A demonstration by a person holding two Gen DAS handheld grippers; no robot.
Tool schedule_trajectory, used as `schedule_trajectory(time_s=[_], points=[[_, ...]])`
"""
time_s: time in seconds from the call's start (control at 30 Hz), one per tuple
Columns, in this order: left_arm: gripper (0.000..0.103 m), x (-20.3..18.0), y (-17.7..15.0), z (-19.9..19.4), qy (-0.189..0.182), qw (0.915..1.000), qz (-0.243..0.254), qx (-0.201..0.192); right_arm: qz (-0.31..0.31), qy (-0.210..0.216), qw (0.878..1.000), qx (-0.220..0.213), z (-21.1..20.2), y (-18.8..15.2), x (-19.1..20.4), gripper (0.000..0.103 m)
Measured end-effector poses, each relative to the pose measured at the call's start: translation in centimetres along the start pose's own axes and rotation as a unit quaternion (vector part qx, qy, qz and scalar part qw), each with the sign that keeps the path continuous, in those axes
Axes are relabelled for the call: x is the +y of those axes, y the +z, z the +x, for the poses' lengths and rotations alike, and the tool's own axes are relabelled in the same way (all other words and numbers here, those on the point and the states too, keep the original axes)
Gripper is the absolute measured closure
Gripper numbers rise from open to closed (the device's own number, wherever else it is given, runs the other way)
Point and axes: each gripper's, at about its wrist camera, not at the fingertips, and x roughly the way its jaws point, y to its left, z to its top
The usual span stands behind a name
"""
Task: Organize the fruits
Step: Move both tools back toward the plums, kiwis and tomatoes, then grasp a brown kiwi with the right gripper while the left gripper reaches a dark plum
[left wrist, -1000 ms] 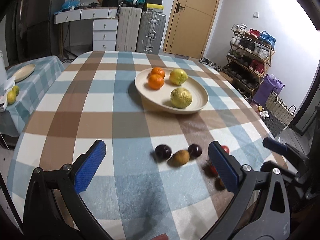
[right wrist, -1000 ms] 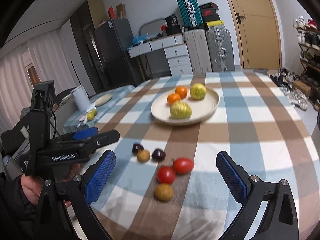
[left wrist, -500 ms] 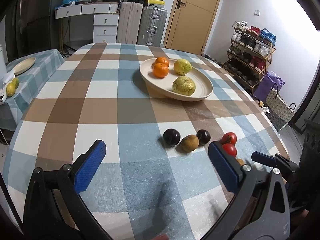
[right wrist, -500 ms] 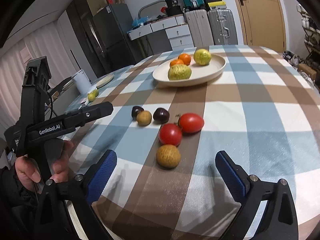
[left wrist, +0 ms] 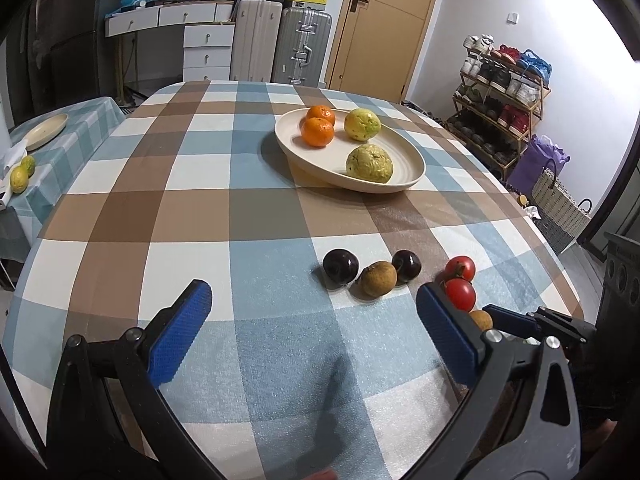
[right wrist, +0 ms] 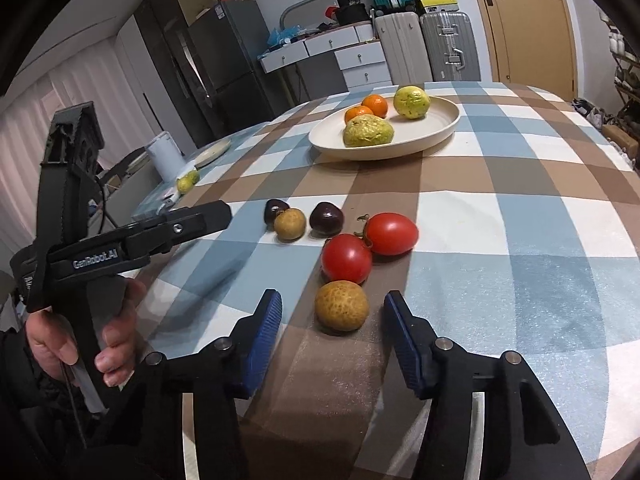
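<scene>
- Right claw (right wrist: 332,336) sits low in the right wrist frame, jaws closing in around the small round tan-brown fruit (right wrist: 341,305), which is between the blue pads but not pinched yet.
- Just above that fruit: two red tomatoes (right wrist: 347,258), then two dark plums and another tan fruit on the checkered-cloth surface (right wrist: 520,216).
- Left claw (left wrist: 310,322) is wide open over bare cloth, bottom of its frame, grabbing nothing.
- Cream round plate (left wrist: 408,174), upper middle, holds two oranges and two yellow-green fruits.
</scene>
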Motion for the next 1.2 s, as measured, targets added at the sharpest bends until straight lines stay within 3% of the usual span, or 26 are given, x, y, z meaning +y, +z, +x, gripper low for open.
schedule_trajectory(time_s=[0.17, 0.23, 0.4, 0.67, 0.83, 0.87, 0.93, 1.07, 1.2], points=[[0.001, -0.3, 0.3, 0.0, 0.003, 1.0000, 0.007, 0.000, -0.011, -0.008, 1.000, 0.010, 0.2, 0.2, 0.3, 0.064], [0.001, -0.4, 0.3, -0.1, 0.006, 0.9999, 0.010, -0.002, -0.003, -0.007, 1.000, 0.012, 0.3, 0.2, 0.0, 0.074], [0.001, 0.5, 1.1, 0.0, 0.012, 0.9999, -0.001, -0.001, 0.011, 0.000, 1.000, 0.003, -0.1, 0.0, -0.7, 0.075], [0.001, 2.9, 2.7, 2.3, -0.042, 0.9969, -0.051, 0.045, 0.006, 0.013, 0.999, -0.030, -1.9, 0.3, -0.9, 0.075], [0.003, 2.3, 3.1, 4.1, -0.054, 0.9954, -0.045, 0.064, 0.006, 0.033, 0.998, -0.045, -2.3, 0.7, -1.0, 0.075], [0.005, 2.1, 3.1, 4.4, -0.051, 0.9955, -0.042, 0.067, 0.003, 0.038, 0.998, -0.051, -2.5, 0.8, -0.9, 0.075], [0.021, 1.9, 3.1, 5.1, -0.052, 0.9948, -0.041, 0.078, -0.001, 0.042, 0.998, -0.054, -2.5, 0.9, -0.8, 0.075], [0.035, 1.8, 3.1, 6.1, -0.074, 0.9923, -0.045, 0.089, -0.003, 0.053, 0.997, -0.056, -2.3, 1.2, -0.8, 0.075], [0.072, 2.0, 3.0, 6.4, -0.089, 0.9903, -0.055, 0.091, -0.006, 0.061, 0.996, -0.058, -2.2, 1.4, -0.8, 0.075]])
